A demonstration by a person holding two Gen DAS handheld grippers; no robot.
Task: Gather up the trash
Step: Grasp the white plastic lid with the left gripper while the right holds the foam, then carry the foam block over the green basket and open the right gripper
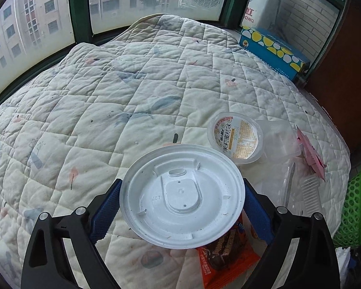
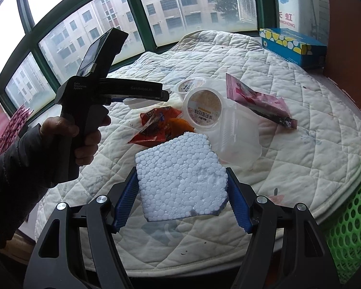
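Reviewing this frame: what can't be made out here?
- Orange snack wrapper: left wrist view, top hidden by the white lid.
- Green basket: both views, cut off at the right edge; contents unseen.
- Jelly cup label: print too small to read.
- Left gripper: whether the pads press the lid is unclear.

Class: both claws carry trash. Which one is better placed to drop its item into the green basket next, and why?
Right. The right claw holds the foam block beside the green basket; the left claw is further off.
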